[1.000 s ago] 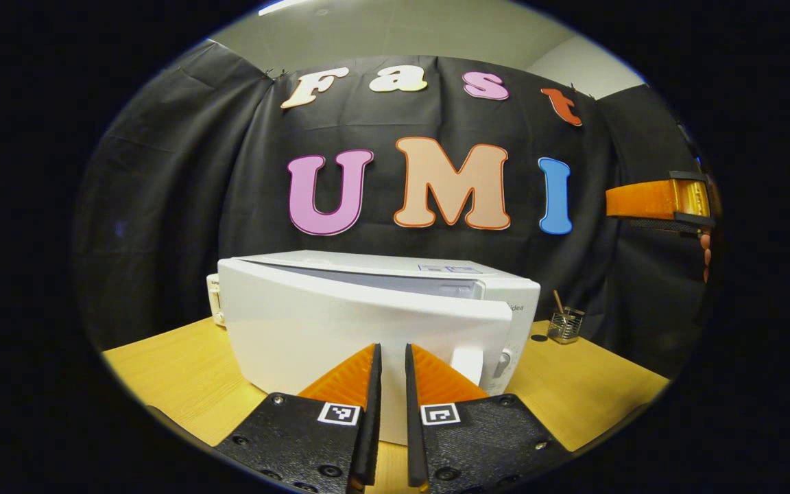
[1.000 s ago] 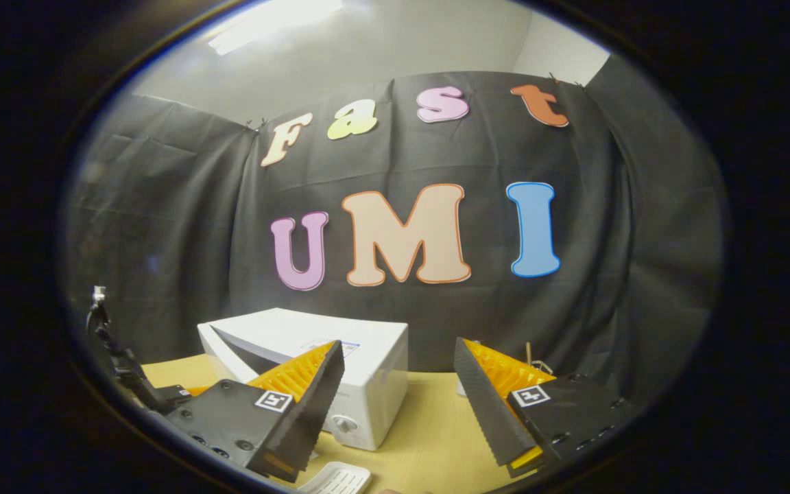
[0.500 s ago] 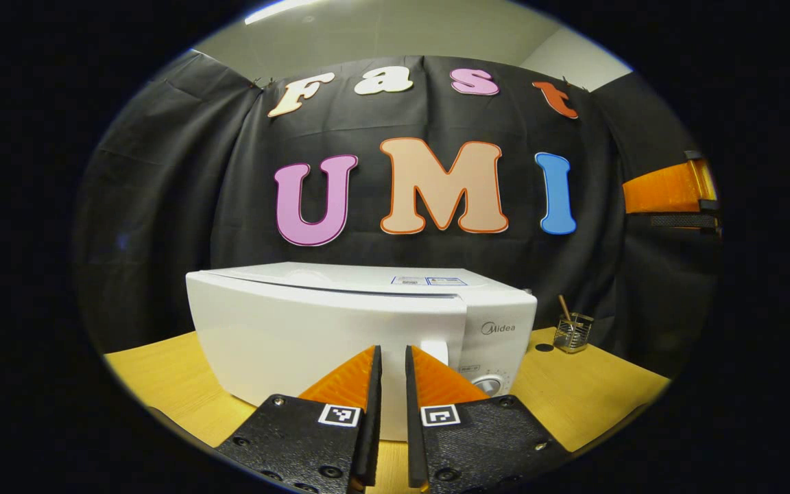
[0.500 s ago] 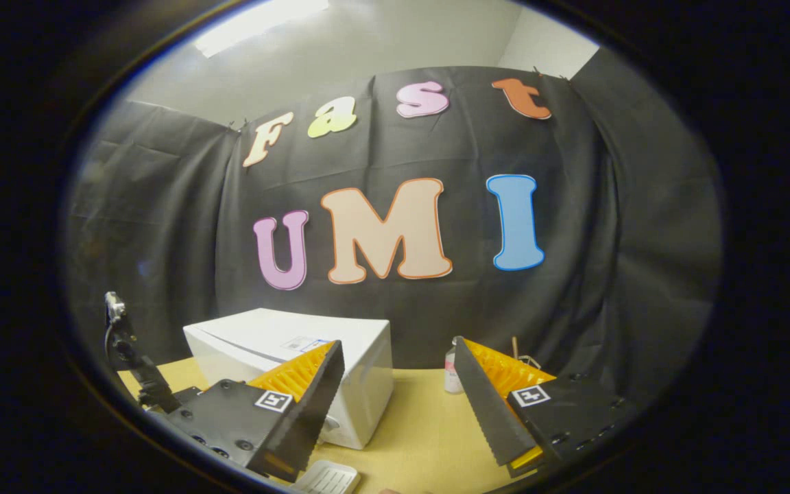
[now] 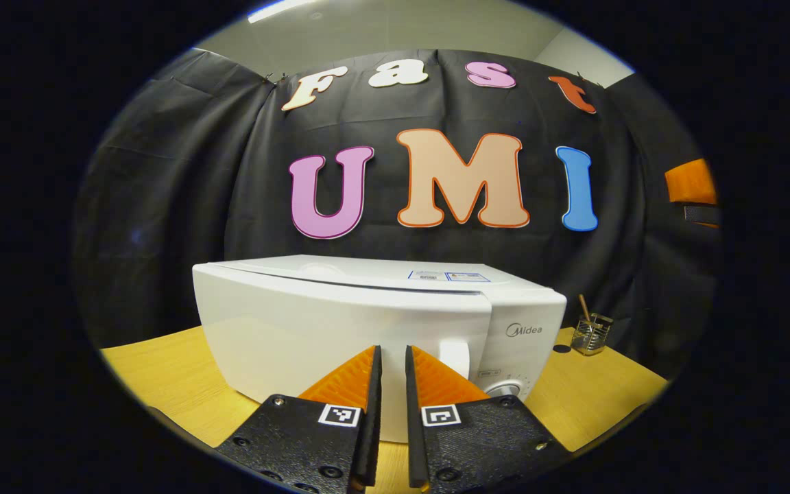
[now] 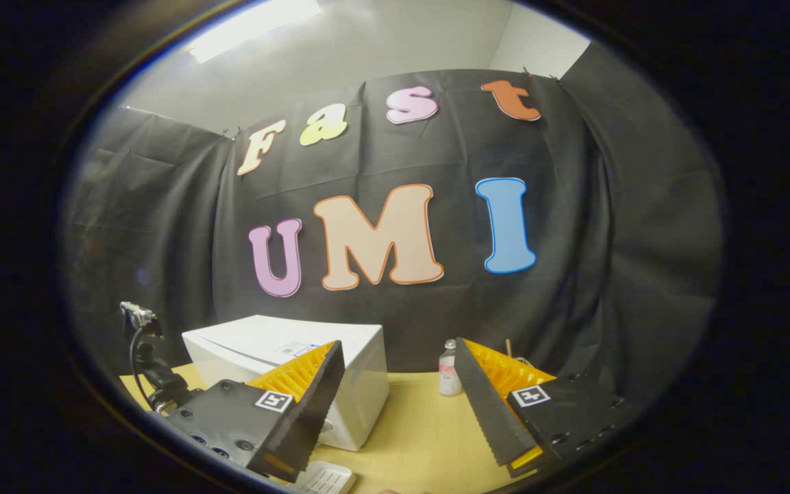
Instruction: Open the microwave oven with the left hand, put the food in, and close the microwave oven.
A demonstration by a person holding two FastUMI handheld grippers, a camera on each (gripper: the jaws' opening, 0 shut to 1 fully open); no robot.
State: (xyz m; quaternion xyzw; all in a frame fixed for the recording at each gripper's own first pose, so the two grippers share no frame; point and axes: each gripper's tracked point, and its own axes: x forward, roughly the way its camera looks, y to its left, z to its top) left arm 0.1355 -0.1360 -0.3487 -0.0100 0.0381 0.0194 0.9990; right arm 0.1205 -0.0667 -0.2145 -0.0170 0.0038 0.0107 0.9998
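A white microwave (image 5: 340,322) stands on the wooden table (image 5: 162,384) with its door flush against the body. Its handle recess (image 5: 455,355) and a dial (image 5: 503,390) sit at the door's right. My left gripper (image 5: 393,357) is shut, with nothing between its fingers, and points at the lower front of the door; whether it touches I cannot tell. In the right gripper view the microwave (image 6: 278,350) lies to the left. My right gripper (image 6: 398,346) is open and empty above the table (image 6: 415,432). That right gripper (image 5: 691,182) shows high at the far right of the left gripper view.
A small wire holder with a stick (image 5: 590,333) stands right of the microwave. A small clear bottle (image 6: 448,368) stands by the back cloth. A white ridged tray (image 6: 323,478) lies at the bottom edge. Part of the left gripper's rig (image 6: 148,367) shows left of the microwave.
The microwave door has swung from ajar to flush with the body. The right gripper has drifted rightward, bringing the small bottle into its view.
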